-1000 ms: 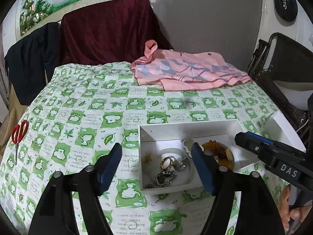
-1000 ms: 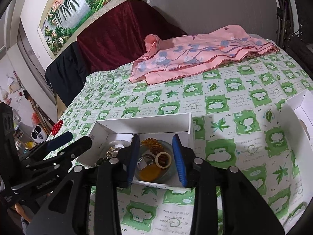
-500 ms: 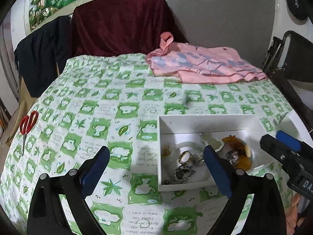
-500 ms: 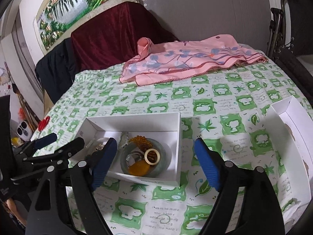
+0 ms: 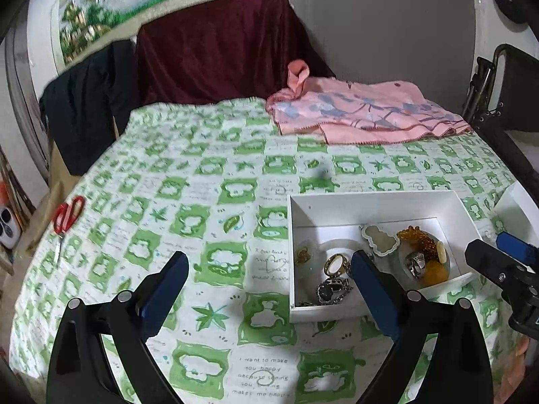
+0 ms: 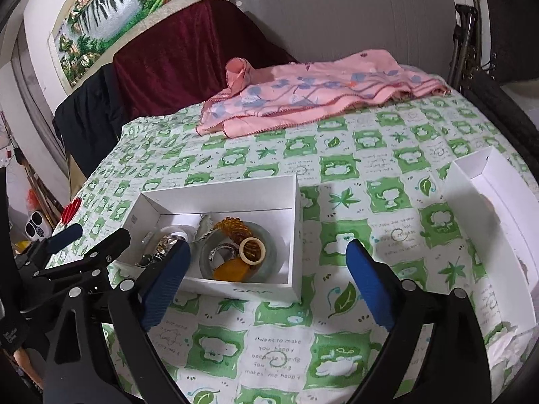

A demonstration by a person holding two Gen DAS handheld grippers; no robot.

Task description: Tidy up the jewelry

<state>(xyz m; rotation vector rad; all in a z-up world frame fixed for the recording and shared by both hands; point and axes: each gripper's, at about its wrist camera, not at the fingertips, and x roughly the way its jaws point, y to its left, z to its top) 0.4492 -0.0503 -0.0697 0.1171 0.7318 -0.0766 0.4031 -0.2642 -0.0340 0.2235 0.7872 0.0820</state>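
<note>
Since the earlier frames both grippers have let go and spread. The right gripper (image 6: 267, 277) was pinched narrow over the bangle end of the box, and its blue fingers (image 6: 165, 277) have just been opening; they're now wide apart w/ nothing between them, just the box's near right corner and tablecloth in the gap. The left gripper (image 5: 269, 288) has also been opening and is now fully spread, nothing gripped. The view has slid too, so the box sits further right in the left cam.

The open white cardboard box (image 5: 370, 202) sits on the green-and-white checked tablecloth w/ bears and leaves (image 5: 215, 208), which covers the worktop. Inside, left half: gold ring with a white oval face (image 5: 335, 264), dark silver chain piece (image 5: 331, 291), and a small gold bit. Right half: pale green jade bangle (image 6: 269, 259) lying flat w/ an amber bead strand (image 6: 230, 225), cream ring (image 6: 252, 250), silver ring (image 6: 222, 252) and orange amber chunk (image 6: 232, 269) on or inside it. A white gourd-shaped tag (image 5: 380, 240) lies in the middle.

A second white box part (image 6: 485, 181) sits well apart to the right, near the edge. Red-handled scissors (image 5: 67, 217) lie far left, and a pink floral cloth (image 5: 363, 111) is bunched at the back.
</note>
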